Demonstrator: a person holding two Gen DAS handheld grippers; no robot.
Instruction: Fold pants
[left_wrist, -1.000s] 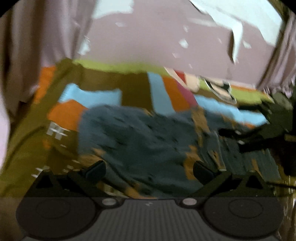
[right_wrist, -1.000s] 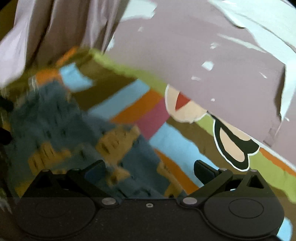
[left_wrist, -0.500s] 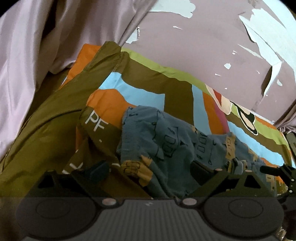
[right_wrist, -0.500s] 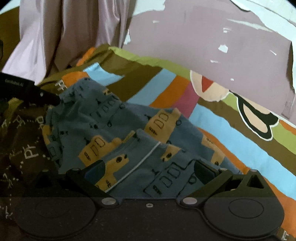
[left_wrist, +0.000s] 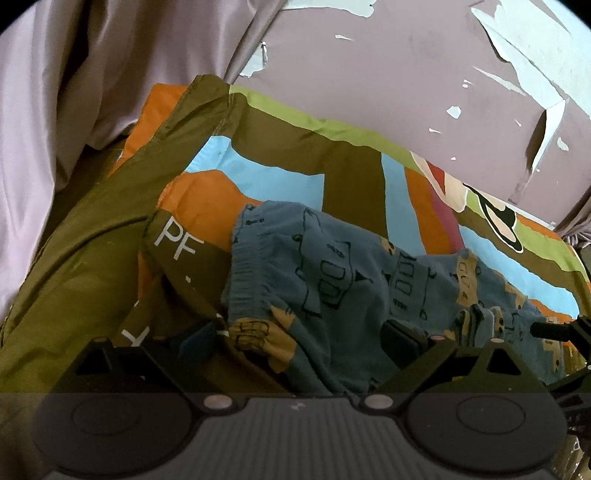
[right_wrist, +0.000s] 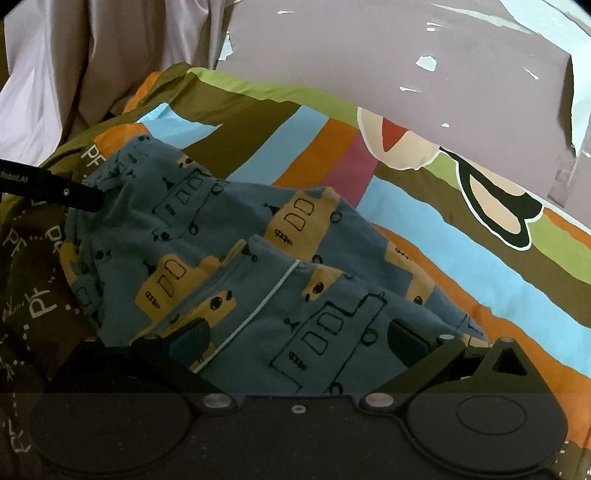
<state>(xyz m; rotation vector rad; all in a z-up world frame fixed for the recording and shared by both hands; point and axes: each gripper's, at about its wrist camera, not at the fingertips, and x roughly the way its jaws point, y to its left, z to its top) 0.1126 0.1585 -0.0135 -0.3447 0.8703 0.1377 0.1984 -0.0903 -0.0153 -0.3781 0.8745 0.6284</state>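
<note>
Pants are lying rumpled and apparently unfolded on the striped bedspread, waistband at left. Left gripper and right gripper are hovering, jaws wide, gripping nothing; folding seems barely started.

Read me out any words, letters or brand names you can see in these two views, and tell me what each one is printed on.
"PF" in white on the olive-brown cloth left of the pants.
"PF" repeated in white, linked by dotted lines, across the dark brown cloth; its smaller script is too blurred to read.
"Robot.AI" in white on the left gripper; the start is cut off by the frame edge.
The pants carry only drawings, no text.
</note>
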